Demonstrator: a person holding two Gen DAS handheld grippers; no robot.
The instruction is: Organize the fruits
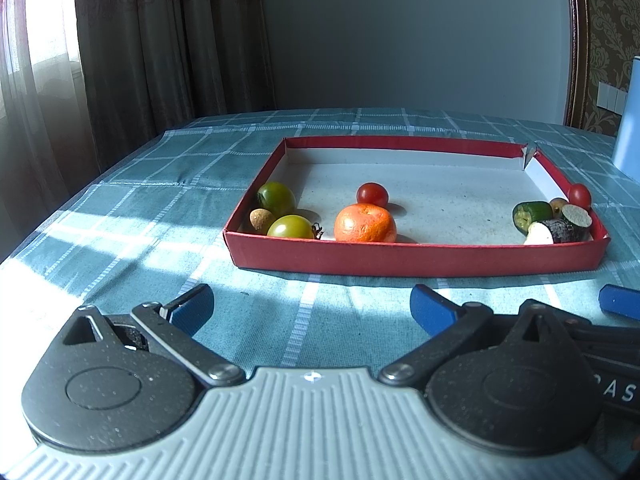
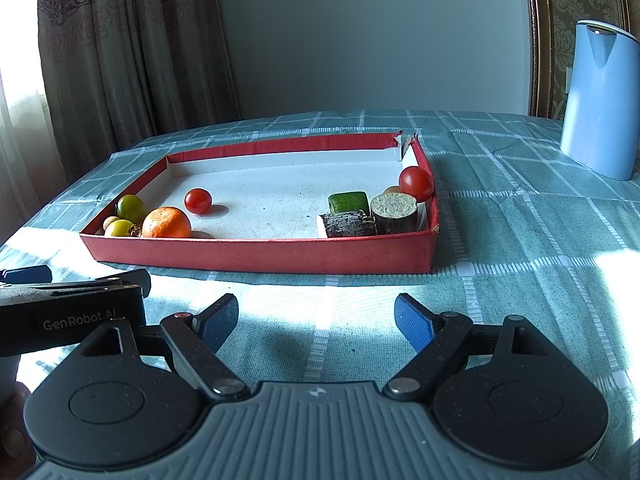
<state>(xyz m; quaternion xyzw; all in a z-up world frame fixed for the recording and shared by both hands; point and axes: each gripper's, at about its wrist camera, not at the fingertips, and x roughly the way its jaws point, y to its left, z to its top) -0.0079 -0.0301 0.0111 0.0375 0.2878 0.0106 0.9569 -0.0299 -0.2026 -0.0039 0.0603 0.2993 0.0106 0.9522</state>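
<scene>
A shallow red tray [image 1: 416, 258] [image 2: 260, 254] lies on the checked tablecloth. At its left end lie an orange [image 1: 365, 223] [image 2: 166, 223], two green tomatoes [image 1: 276, 195] [image 1: 291, 227], a small brown longan [image 1: 260, 220] and a red cherry tomato [image 1: 372, 194] [image 2: 198, 201]. At its right end lie a second red tomato [image 1: 579, 196] [image 2: 416, 183], a cucumber piece [image 1: 532, 215] [image 2: 349, 202] and two dark eggplant pieces [image 1: 560, 230] [image 2: 394, 213]. My left gripper [image 1: 312, 304] and right gripper [image 2: 316, 320] are open and empty, in front of the tray.
A pale blue jug [image 2: 600, 100] stands on the table at the back right. Curtains [image 1: 160, 40] hang at the left behind the table. The right gripper's blue fingertip [image 1: 620, 302] shows at the left wrist view's right edge.
</scene>
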